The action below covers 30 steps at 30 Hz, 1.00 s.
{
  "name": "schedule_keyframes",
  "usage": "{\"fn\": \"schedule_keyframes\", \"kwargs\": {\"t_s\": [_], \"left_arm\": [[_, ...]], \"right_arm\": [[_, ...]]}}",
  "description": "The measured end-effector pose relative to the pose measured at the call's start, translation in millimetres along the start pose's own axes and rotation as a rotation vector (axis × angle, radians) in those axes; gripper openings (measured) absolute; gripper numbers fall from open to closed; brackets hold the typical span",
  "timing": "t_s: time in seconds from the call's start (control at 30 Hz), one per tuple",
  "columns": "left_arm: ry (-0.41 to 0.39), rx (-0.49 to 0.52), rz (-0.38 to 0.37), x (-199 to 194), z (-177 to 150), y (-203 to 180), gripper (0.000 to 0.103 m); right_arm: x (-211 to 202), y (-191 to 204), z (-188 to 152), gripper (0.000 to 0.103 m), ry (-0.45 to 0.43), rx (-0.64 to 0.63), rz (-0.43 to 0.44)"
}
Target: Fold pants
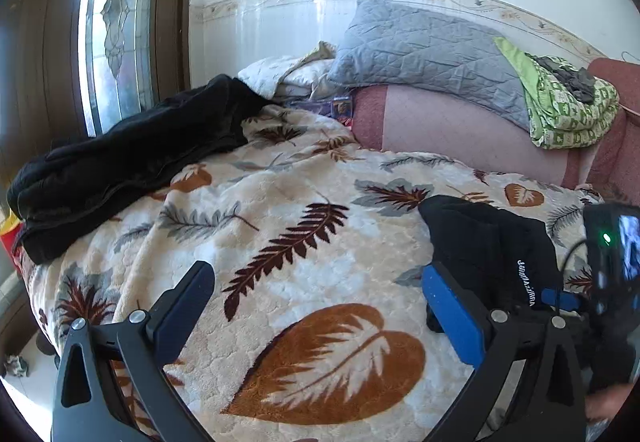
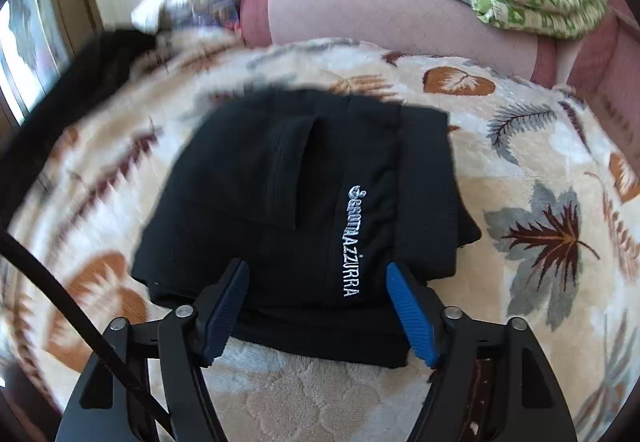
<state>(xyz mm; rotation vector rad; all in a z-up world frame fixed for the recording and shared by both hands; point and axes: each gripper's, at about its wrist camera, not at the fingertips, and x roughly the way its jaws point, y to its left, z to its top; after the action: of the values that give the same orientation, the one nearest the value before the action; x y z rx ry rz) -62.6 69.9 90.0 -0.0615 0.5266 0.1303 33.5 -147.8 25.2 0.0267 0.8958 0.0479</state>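
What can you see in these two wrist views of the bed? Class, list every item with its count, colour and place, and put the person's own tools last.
folded pants: one, black with white lettering, on the blanket between the right gripper's fingers
dark garment: one, black, unfolded, far left on the blanket
blanket: one, cream with brown and grey leaves, covering the bed
pillow: one, grey quilted, against the wall
green bedding: one bundle, green patterned, right of the pillow
window: one, patterned glass, upper left
left gripper: one, black with blue pads, open over bare blanket
right gripper: one, black with blue pads, open, astride the pants' near edge
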Motion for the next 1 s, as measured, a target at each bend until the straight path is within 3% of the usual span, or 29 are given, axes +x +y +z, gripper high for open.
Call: {"fn": "schedule_keyframes", "kwargs": {"t_s": [0.07,0.17,0.27,0.5,0.73,1.0], "left_arm": [[0.035,-0.02,-0.011,6.5,-1.6,4.9,0.103],[0.087,-0.037,-0.045,13.8,-5.1,6.0,0.103],[0.083,-0.023,-0.065,10.7,-6.9,1.6,0.103],[0.106,0.01,-0.114,7.9,-14.2,-14.2,0.103],[0.156,0.023,-0.157,11.6,-22.6,-23.9,0.103],[0.183,0.037,-0.175,14.1,-28.2,-28.6,0.103]], "right_arm": [[-5.2,6.3,-9.5,0.077,-0.024,-0.038,-0.032],[0.1,7.9,-28.1,0.082,0.073,-0.095,-0.01],[-20.4,6.3,-48.2,0.082,0.007,-0.143,-0.023],[-67.6,-24.9,-74.2,0.082,-0.074,-0.018,0.001],[-90.0,-44.2,-84.8,0.082,-0.157,0.035,-0.099],[-82.8,-48.5,-90.0,0.082,-0.135,0.05,-0.107]]}}
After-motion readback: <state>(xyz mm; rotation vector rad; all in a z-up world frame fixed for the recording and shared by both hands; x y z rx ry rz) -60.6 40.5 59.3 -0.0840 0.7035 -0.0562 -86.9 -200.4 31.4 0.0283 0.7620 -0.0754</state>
